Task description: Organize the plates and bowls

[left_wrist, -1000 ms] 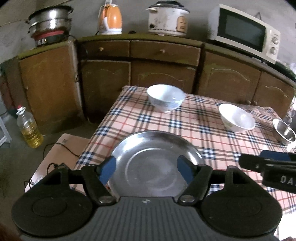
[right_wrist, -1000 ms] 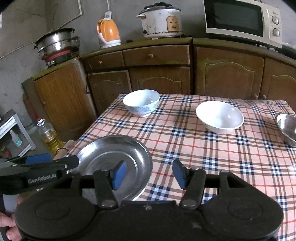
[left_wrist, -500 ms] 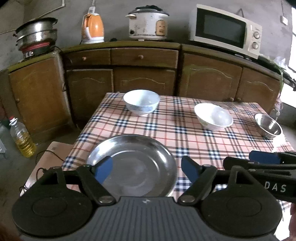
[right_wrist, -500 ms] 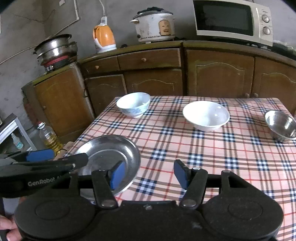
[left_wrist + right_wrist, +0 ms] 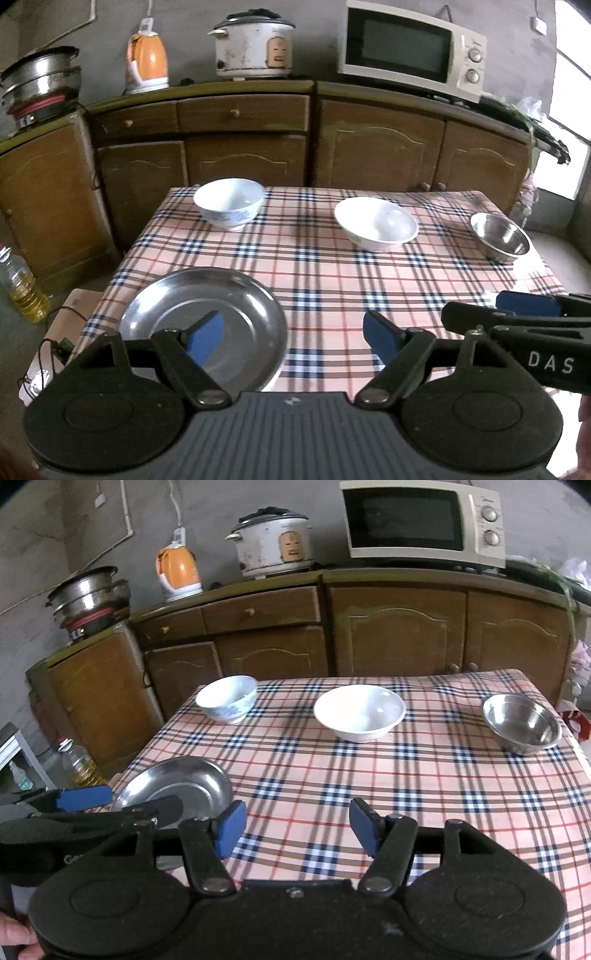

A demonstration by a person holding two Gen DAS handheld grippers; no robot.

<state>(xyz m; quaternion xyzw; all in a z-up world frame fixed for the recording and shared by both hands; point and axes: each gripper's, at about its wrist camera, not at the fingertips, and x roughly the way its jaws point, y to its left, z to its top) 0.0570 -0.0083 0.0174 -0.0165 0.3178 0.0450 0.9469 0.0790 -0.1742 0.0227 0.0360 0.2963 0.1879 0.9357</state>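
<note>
Plate (image 5: 203, 314): steel, stiff, light, slick; lies on counter (image 5: 332, 258), near edge; take by the rim.
Bowls: blue-patterned bowl (image 5: 229, 201) beyond plate, white bowl (image 5: 376, 225) and steel bowl (image 5: 500, 232) further right.
Left tool (image 5: 291, 336): empty, just been widening.
Right tool (image 5: 295, 823): likewise.

L tongs (image 5: 293, 336) pitched down fwd, jaws spread wide w/ nothing btwn the blue pads; they've just been opening. R tongs (image 5: 297, 825) likewise pitched down, jaws apart & empty, also just been opening. Both held side by side, R tongs just right of L. Bit of a hand (image 5: 13, 938) shows at lower left edge of R wrist view.
</note>
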